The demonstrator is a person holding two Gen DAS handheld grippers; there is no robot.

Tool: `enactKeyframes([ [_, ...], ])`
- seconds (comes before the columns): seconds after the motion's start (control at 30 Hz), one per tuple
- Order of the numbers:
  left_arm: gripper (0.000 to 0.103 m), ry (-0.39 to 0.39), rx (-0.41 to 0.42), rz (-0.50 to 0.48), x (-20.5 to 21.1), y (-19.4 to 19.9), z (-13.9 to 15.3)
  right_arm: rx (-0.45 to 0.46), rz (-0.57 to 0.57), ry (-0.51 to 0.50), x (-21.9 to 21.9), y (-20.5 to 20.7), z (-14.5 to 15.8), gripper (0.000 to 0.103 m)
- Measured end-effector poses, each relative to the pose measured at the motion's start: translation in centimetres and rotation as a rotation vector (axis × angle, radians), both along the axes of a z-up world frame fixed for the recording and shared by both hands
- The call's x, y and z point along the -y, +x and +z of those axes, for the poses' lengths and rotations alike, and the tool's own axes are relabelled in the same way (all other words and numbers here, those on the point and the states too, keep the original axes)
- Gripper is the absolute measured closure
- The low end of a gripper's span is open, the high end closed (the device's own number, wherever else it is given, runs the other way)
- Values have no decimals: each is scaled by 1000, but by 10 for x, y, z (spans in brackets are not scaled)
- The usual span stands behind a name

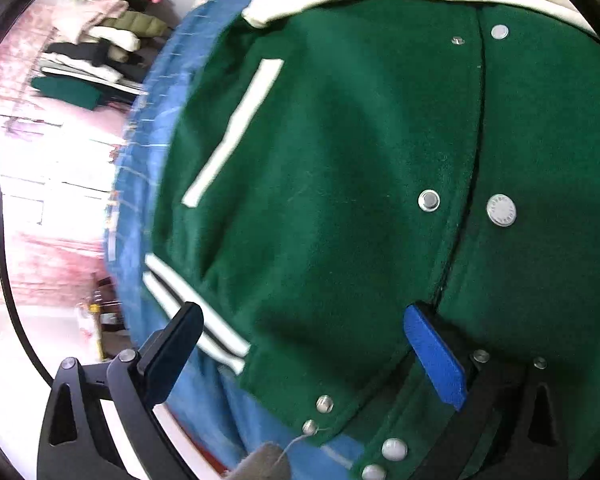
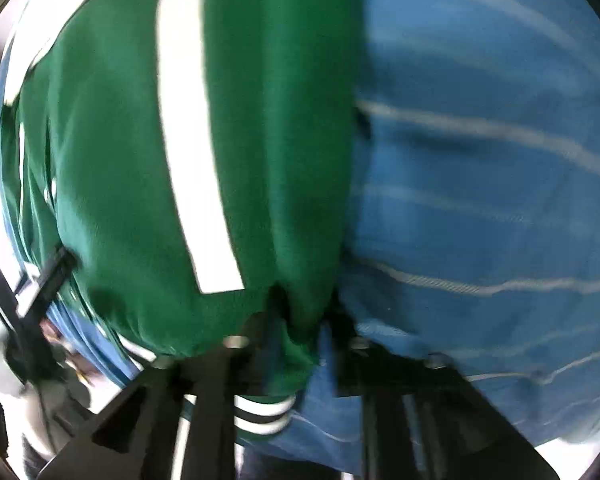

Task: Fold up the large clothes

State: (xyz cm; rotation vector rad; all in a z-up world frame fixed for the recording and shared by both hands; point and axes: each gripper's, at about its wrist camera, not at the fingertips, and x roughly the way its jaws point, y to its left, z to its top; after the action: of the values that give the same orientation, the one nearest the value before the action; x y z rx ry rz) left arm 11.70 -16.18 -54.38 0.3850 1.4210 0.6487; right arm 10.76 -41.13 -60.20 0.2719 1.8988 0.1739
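A green varsity jacket (image 1: 340, 200) with cream sleeves, white pocket welts, snap buttons and a striped hem lies on a blue striped cloth (image 1: 148, 152). My left gripper (image 1: 304, 344) is open just above the jacket's lower front, one finger (image 1: 172, 352) at the hem stripes, the blue-padded finger (image 1: 436, 356) by the snap placket. In the right wrist view the jacket (image 2: 140, 160) fills the left and the blue cloth (image 2: 480, 160) the right. My right gripper (image 2: 296, 344) is shut on the jacket's side edge near the striped hem (image 2: 260, 408).
A shelf of folded clothes (image 1: 96, 48) stands at the far left beyond the table. A black cable (image 1: 4, 240) hangs at the left. A bright floor and small objects (image 1: 96, 320) lie beside the table edge.
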Motion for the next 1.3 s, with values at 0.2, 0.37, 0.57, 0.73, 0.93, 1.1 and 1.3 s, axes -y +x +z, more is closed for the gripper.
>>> enactKeyframes([
  [0.2, 0, 229, -1, -42, 67, -36, 43, 212, 205, -228, 30, -3, 44, 27],
  [0.37, 0, 255, -45, -159, 171, -84, 45, 180, 178, -266, 91, -13, 48, 26],
  [0.57, 0, 243, -83, -299, 266, -114, 10, 138, 82, -317, 171, -28, 52, 26],
  [0.73, 0, 397, -90, -330, 294, -97, -36, 108, -3, -322, 224, -36, 56, 26],
  [0.93, 0, 422, -87, -120, 243, -44, -51, 91, -57, -288, 269, -23, 64, 26],
  [1.1, 22, 368, -35, -11, 203, -19, -33, 128, -67, -164, 260, 22, 57, 26],
  [1.3, 90, 118, 76, -19, 175, -4, 17, 245, -133, 213, 240, 97, 57, 26],
])
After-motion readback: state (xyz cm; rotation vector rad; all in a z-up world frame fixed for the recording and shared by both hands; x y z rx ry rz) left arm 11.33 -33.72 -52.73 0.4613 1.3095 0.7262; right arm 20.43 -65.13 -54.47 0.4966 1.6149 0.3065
